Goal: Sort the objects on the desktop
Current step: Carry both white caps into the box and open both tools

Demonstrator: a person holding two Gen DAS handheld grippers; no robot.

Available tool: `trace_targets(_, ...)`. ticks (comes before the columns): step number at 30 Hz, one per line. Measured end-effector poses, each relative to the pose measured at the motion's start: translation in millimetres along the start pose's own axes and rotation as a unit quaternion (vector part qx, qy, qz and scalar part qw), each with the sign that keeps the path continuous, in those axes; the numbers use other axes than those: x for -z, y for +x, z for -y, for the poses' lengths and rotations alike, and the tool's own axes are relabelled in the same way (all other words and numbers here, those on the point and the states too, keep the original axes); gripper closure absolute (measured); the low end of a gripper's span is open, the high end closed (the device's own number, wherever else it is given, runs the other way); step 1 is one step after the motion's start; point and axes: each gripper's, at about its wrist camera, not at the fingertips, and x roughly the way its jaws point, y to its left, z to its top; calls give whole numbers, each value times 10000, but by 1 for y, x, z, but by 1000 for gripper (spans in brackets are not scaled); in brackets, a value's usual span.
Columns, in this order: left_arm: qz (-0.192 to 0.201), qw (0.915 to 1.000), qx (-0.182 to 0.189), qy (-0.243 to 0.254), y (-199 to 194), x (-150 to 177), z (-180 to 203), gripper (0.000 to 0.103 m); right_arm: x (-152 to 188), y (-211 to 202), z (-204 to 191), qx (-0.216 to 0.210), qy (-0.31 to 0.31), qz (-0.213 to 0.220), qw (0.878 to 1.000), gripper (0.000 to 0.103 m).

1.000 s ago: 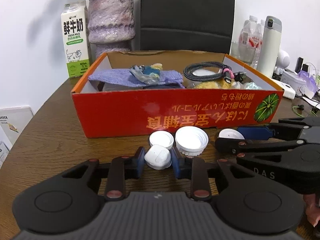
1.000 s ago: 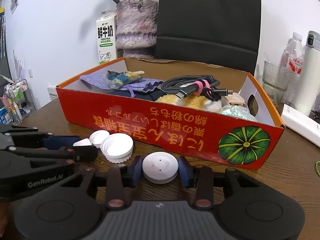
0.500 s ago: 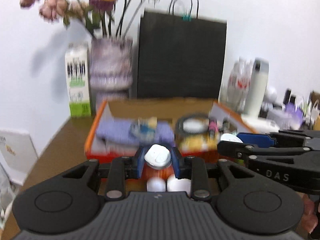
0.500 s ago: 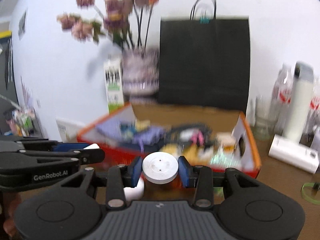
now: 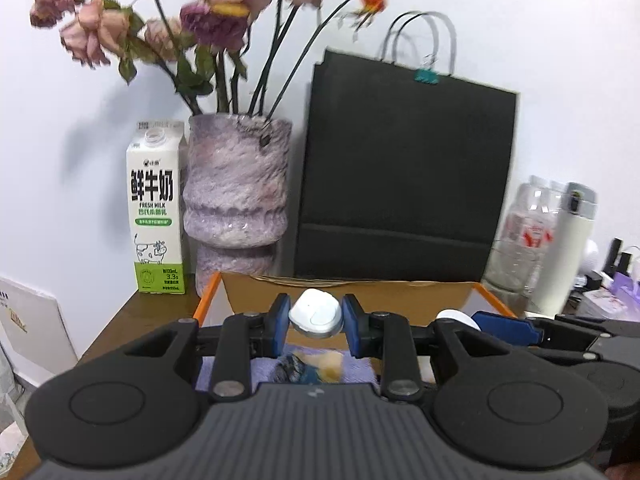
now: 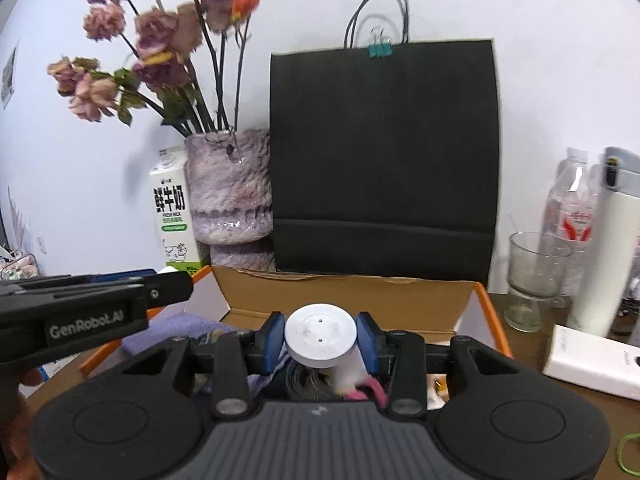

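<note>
- My left gripper (image 5: 315, 319) clamps a small rounded white plastic cap (image 5: 316, 314) between its blue pads, above the open orange-rimmed cardboard box (image 5: 424, 293).
- My right gripper (image 6: 321, 338) clamps a flat round white lid (image 6: 321, 335) with two pinholes, over the same box (image 6: 478, 304).
- In the box I see a lilac cloth (image 5: 224, 370) and a coiled cable (image 6: 304, 380).
- Behind the box stand a black paper bag (image 6: 384, 160), a mottled purple vase (image 5: 236, 196) and a white-green milk carton (image 5: 157, 208).
- At right stand a clear glass (image 6: 534, 276) and a white flask (image 6: 612, 248).
</note>
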Motion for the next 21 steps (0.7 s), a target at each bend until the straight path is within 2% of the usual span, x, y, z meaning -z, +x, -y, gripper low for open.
trace_targets(4, -227, 9996, -110, -98, 31, 4, -9, 74, 4, 31, -4, 230, -184, -102, 9995, 65)
trace_targets(7, -466, 9987, -190, -97, 49, 11, -12, 74, 8, 45, -1, 142, -142, -279, 9994, 65)
trace_targets(10, -604, 9979, -172, -127, 53, 16, -14, 74, 13, 47, -5, 95, -242, -349, 9991, 65)
trace_targets(17, -616, 9980, -126, 8, 49, 19, -9, 72, 19, 48, -6, 83, -305, -442, 9985, 65)
trace_targets(19, -637, 9979, -128, 1, 49, 20, -8, 60, 18, 47, -5, 94, -299, -421, 9986, 62)
trace_targets(20, -637, 9977, -228, -15, 49, 19, -8, 54, 18, 46, -5, 137, -309, -403, 9986, 55)
trace_targets(21, -637, 9974, -322, -66, 48, 18, -10, 32, 17, 45, -4, 175, -305, -375, 9987, 45)
